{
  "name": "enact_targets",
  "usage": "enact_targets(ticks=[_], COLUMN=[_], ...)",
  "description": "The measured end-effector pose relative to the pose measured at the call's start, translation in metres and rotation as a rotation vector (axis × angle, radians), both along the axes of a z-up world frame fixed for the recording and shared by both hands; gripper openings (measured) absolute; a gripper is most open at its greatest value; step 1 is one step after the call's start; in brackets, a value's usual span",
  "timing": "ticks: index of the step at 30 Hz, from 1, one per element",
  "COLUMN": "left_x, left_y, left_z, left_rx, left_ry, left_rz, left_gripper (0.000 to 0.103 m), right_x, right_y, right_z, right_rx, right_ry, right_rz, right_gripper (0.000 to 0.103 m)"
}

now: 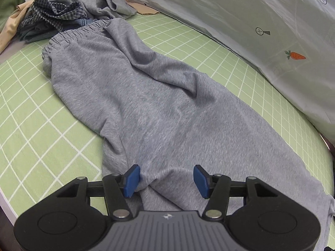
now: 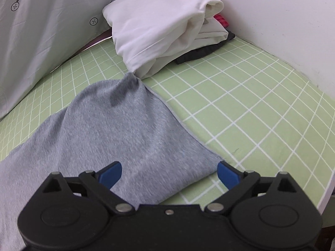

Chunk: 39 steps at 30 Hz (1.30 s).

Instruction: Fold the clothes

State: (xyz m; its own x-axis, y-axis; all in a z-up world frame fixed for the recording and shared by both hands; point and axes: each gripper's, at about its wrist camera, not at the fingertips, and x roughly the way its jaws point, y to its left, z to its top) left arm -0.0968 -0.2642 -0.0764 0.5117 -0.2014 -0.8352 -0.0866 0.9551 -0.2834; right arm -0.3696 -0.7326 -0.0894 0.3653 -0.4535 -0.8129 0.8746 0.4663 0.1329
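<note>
Now my left gripper (image 1: 166,181), jaws spread, straddles the grey sweatpants (image 1: 146,104), whose length runs ahead to the waistband; my right gripper (image 2: 169,175) gapes over their cuff end.

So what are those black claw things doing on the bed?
Someone is folding clothes with them. Grey sweatpants lie stretched out on the green checked sheet. The left hand-held gripper and right hand-held gripper are both open over the pants, gripping nothing yet. Messy clothes wait at one end; folded white ones sit at the other.
</note>
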Motion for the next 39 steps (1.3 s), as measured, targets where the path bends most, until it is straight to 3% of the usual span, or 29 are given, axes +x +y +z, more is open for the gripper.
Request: enact_targets(ticks=[4,10,17,23,26,28,30,31,32,35,37,39], left_x=[-0.01,-0.015,-0.011,-0.005,-0.003,-0.002,-0.001,-0.001,-0.001,-0.002,-0.003,-0.005], left_y=[0.003,0.016,0.03,0.04,0.044,0.047,0.049,0.049,0.049,0.05,0.052,0.054], left_z=[-0.002,-0.017,-0.032,-0.033,-0.035,-0.036,-0.035,-0.034,-0.033,-0.03,-0.029,-0.026], left_rx=[-0.106,-0.343,-0.401,-0.393,-0.424,-0.449,-0.463,-0.46,-0.457,-0.458,-0.482,-0.516], left_ry=[0.027,0.099,0.099,0.082,0.092,0.098,0.099,0.097,0.094,0.086,0.083,0.08], left_rz=[0.022,0.091,0.222,0.305,0.358,0.4,0.425,0.422,0.419,0.417,0.429,0.441], left_gripper=[0.056,0.056,0.057,0.056,0.056,0.055,0.036,0.024,0.019,0.012,0.002,0.001], right_x=[-0.007,-0.006,-0.014,-0.026,-0.028,-0.029,-0.029,-0.028,-0.027,-0.025,-0.025,-0.025], right_y=[0.002,0.0,-0.007,-0.018,-0.023,-0.026,-0.029,-0.03,-0.031,-0.033,-0.033,-0.033], right_z=[0.0,0.0,-0.005,-0.009,-0.01,-0.011,-0.012,-0.012,-0.012,-0.009,-0.004,0.001], right_rx=[0.007,0.022,0.056,0.097,0.11,0.12,0.13,0.133,0.134,0.127,0.118,0.109], right_ry=[-0.021,-0.048,-0.076,-0.112,-0.119,-0.137,-0.157,-0.164,-0.165,-0.167,-0.18,-0.194], right_rz=[-0.003,0.0,-0.057,-0.164,-0.211,-0.208,-0.199,-0.186,-0.177,-0.16,-0.154,-0.149], right_gripper=[0.099,0.099,0.099,0.094,0.07,0.049,0.037,0.019,0.012,0.005,0.004,0.003])
